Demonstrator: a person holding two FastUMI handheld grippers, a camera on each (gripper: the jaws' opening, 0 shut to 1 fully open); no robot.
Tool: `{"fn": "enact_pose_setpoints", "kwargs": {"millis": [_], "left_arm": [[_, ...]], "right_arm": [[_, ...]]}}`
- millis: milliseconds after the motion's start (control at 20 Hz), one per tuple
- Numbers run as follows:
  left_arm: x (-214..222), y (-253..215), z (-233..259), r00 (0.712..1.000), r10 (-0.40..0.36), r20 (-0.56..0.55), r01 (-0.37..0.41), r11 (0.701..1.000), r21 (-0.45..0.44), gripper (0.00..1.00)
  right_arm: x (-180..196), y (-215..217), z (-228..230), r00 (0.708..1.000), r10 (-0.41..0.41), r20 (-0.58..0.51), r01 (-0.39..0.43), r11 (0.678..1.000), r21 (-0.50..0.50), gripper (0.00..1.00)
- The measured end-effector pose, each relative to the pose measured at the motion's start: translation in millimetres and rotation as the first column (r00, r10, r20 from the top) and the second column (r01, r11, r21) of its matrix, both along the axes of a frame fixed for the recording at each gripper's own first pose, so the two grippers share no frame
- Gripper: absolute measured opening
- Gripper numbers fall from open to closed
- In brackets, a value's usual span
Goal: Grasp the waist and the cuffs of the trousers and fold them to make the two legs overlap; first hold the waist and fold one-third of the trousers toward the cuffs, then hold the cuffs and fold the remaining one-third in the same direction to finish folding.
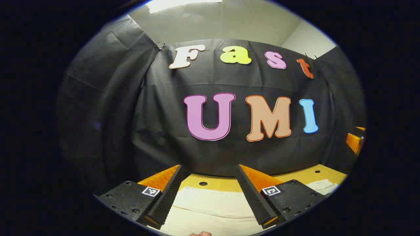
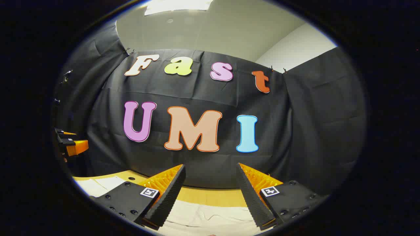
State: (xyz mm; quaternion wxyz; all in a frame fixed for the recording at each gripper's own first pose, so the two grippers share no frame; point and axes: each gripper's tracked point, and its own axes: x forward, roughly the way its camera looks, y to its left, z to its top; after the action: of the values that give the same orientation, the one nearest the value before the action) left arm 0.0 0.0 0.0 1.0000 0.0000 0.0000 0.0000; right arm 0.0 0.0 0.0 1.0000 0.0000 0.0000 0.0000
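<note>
Cream trousers (image 1: pixel 210 205) lie flat on the wooden table (image 1: pixel 226 183), below and just ahead of my left gripper (image 1: pixel 209 168). That gripper is open with nothing between its fingers, and it is raised and pointing at the booth's wall. In the right gripper view the same pale trousers (image 2: pixel 210 214) spread under my right gripper (image 2: pixel 210 167), which also stands open and holds nothing. More of the cloth (image 2: pixel 98 185) reaches toward the left edge there. Each gripper shows at the other view's side: the right gripper (image 1: pixel 356 141) and the left gripper (image 2: pixel 70 144).
The black cloth wall (image 1: pixel 229 154) rises right behind the table's far edge. Small round holes (image 1: pixel 203 183) dot the tabletop. A fingertip of a hand (image 1: pixel 200 233) peeks in at the bottom of the left gripper view.
</note>
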Motion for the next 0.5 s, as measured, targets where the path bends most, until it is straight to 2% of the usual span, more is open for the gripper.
{"fn": "enact_pose_setpoints", "kwargs": {"millis": [100,500], "left_arm": [[2.0,1.6,0.8,1.0,0.007,0.004,-0.007,1.0,0.015,0.99],[11.2,-9.3,2.9,1.0,-0.006,0.014,0.005,0.998,0.063,0.96]], "right_arm": [[1.4,-0.4,-2.1,1.0,0.0,-0.004,0.0,1.0,0.0,0.98],[20.1,-20.1,-16.2,0.999,-0.019,-0.03,0.02,1.0,0.005,0.97]]}}
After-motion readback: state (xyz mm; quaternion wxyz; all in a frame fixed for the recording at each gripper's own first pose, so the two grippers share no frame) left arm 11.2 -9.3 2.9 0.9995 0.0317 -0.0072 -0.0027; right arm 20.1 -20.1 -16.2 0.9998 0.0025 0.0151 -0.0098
